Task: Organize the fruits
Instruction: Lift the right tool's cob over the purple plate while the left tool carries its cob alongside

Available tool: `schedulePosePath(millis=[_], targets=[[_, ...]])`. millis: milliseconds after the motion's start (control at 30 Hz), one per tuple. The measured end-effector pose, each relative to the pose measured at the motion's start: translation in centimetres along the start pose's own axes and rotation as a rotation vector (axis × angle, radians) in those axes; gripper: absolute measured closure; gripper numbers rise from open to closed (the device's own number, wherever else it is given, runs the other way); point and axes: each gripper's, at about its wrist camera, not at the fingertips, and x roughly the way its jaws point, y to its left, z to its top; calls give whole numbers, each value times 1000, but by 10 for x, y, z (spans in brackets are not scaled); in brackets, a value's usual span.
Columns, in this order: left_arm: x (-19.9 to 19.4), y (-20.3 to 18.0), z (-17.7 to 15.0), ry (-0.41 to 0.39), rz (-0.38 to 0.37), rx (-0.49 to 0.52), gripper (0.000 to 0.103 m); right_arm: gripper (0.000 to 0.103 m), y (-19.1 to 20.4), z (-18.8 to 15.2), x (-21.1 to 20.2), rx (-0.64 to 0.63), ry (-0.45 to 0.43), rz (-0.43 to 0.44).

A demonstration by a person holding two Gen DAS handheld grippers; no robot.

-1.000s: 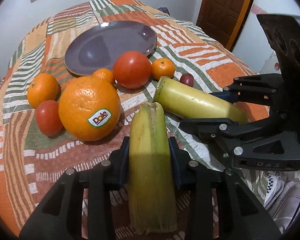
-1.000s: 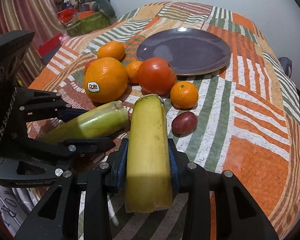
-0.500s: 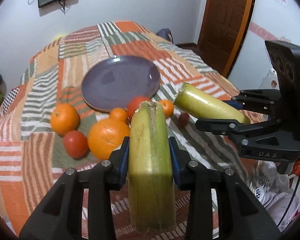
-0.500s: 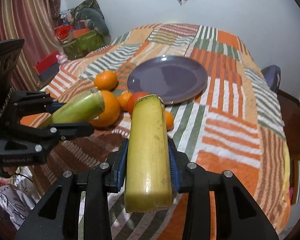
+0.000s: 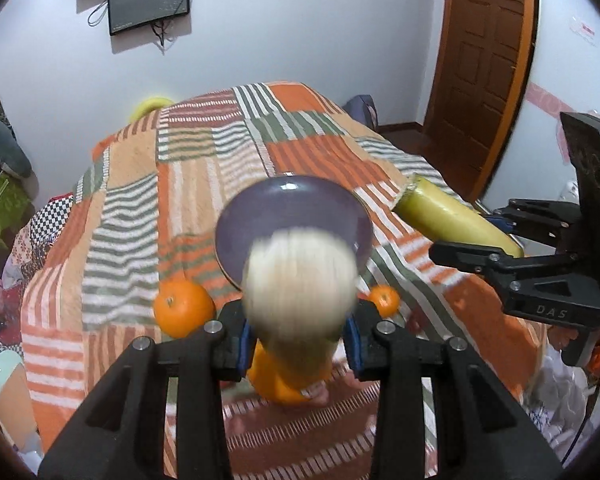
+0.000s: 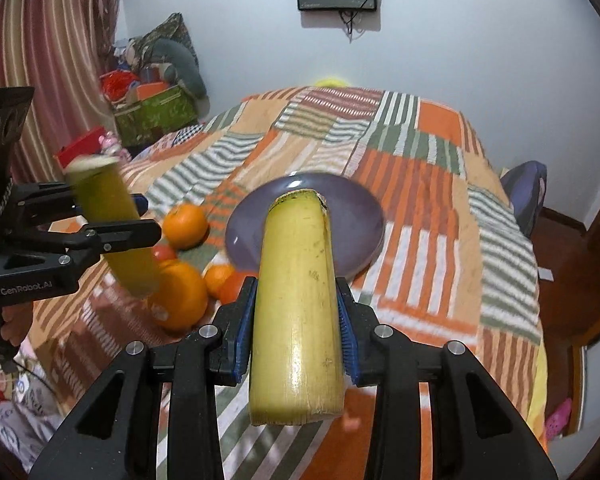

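My left gripper (image 5: 298,340) is shut on a yellow-green stalk piece (image 5: 300,280), tipped so its pale cut end faces the camera, blurred. It also shows in the right wrist view (image 6: 112,236), held high above the fruit. My right gripper (image 6: 296,340) is shut on a second yellow stalk piece (image 6: 296,300), raised over the table; it shows in the left wrist view (image 5: 452,216) at the right. A purple plate (image 6: 356,216) lies empty on the patchwork cloth. Oranges (image 6: 186,226), a big orange (image 6: 180,296) and tomatoes lie left of the plate.
The patchwork cloth (image 6: 420,184) covers the whole table. A small orange (image 5: 385,300) and another orange (image 5: 184,308) lie near the plate (image 5: 284,204). A wooden door (image 5: 484,60) stands at the right; boxes and clutter (image 6: 152,108) sit by the curtain.
Both grippers have risen well above the table with their stalk pieces. The left piece has tilted up so its cut end faces the camera.
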Motion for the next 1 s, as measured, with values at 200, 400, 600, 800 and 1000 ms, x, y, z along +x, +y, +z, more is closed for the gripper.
schedulePosePath(millis=[200,400,600,800,1000], targets=[[19,12,20,-4,0,-5,67,70,-10,19,13,5,-22,-15],[35,22,35,-6,7,-21,67,70,-22,30,27,25,-28,-15],[59,25,47,17,21,-10,67,70,-28,34,45,29,-14,-18],[85,25,56,36,31,11,67,70,-32,41,65,33,5,-15],[117,27,67,67,24,4,67,70,-37,46,88,30,32,-19]])
